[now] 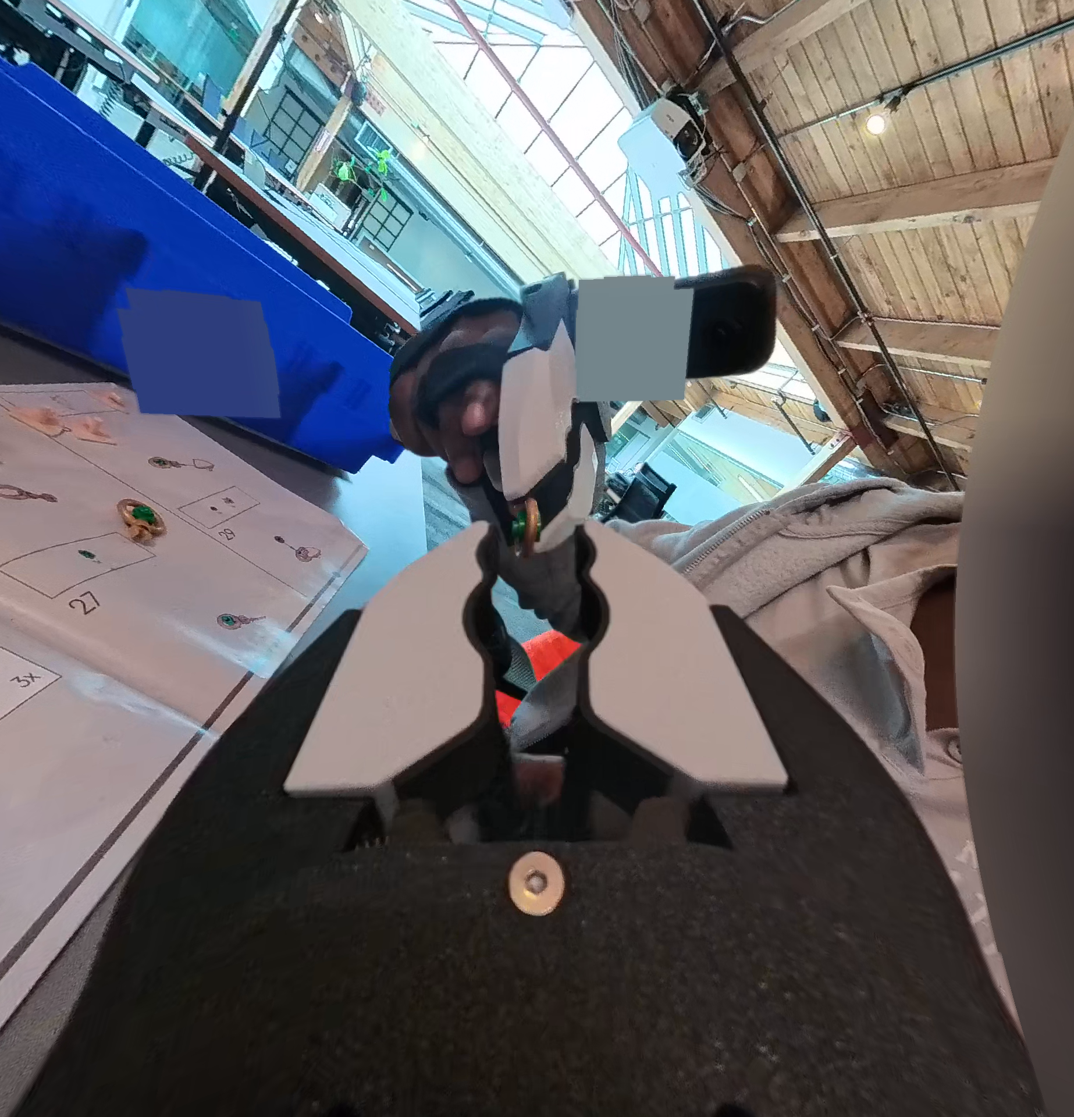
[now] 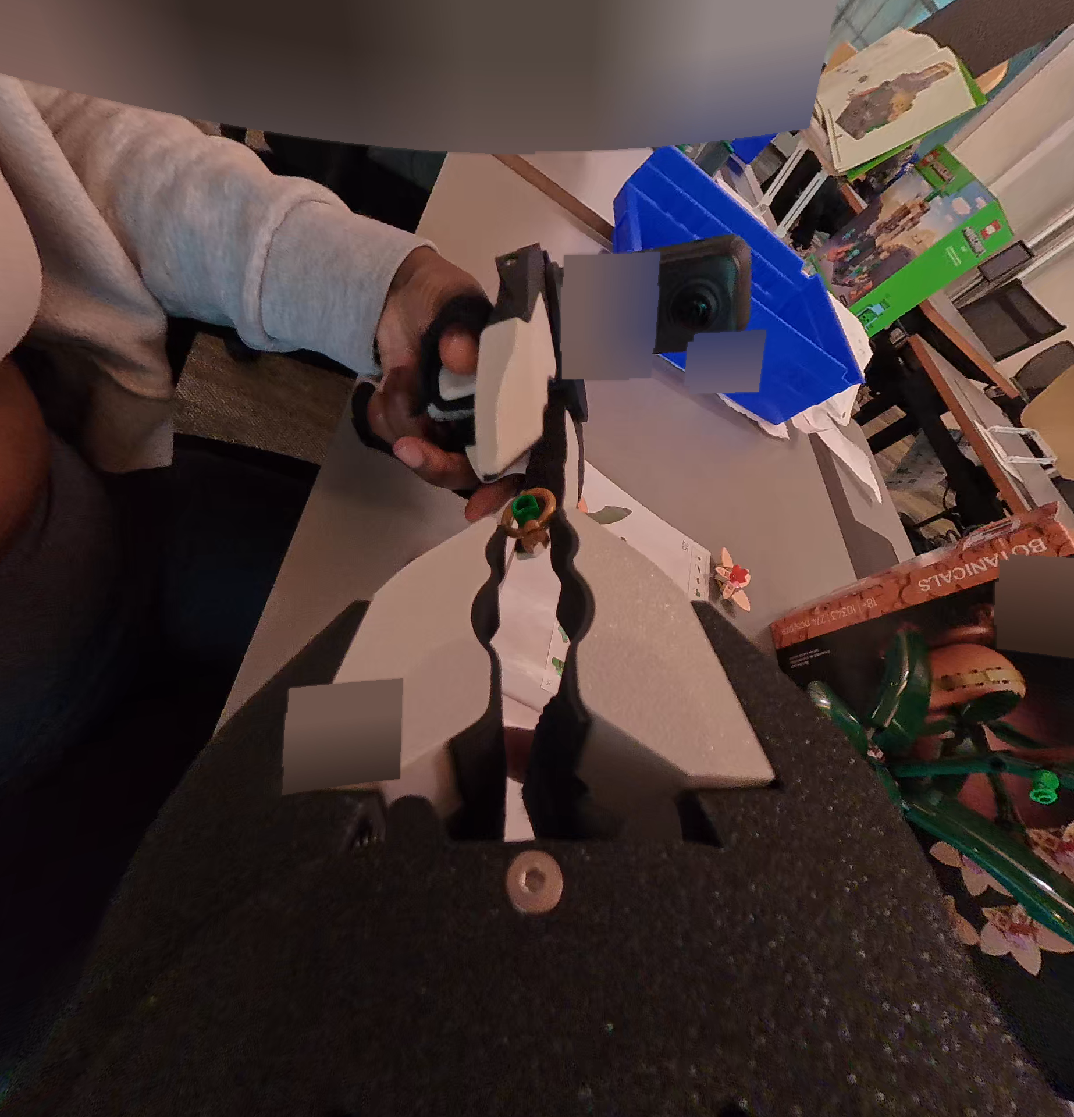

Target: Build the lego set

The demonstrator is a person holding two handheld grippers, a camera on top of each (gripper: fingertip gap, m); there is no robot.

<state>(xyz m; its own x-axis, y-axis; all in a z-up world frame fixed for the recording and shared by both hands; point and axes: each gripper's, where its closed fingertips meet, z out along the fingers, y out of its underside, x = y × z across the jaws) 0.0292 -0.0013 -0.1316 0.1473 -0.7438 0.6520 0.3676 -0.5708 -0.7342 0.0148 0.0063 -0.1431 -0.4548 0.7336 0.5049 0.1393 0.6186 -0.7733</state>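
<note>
Left gripper (image 1: 534, 532): jaws a narrow gap apart at the tips, nothing between them that I can see. Its fingertips sit right under the ring piece.
Right gripper (image 2: 531, 535): closed down on the gold ring (image 2: 530, 514) with the green stud (image 2: 525, 505) in it, pinched right at the fingertips. From the left wrist view you see the same ring (image 1: 527, 527) hanging from the far gripper's tips (image 1: 537, 520).
In the way: both tools meet nose to nose, so the other gripper plus the hand (image 2: 429, 387) on it fills the space dead ahead of each.
Around, left tool: instruction sheet (image 1: 129, 604) off to its left on the table, with a second gold-and-green ring (image 1: 138, 518) lying on it; blue bin (image 1: 69, 211) past the sheet.
Around, right tool: small pink flower (image 2: 733, 579) just right of its tips, set box (image 2: 921, 598) and green stems (image 2: 945, 780) further right, blue bin (image 2: 734, 242) ahead.
Edges: the table edge (image 1: 365, 520) runs just left of the left tool's tips, so the rings meet off the table, over the floor side.
Room: open table (image 2: 734, 483) ahead-right of the right tool.
</note>
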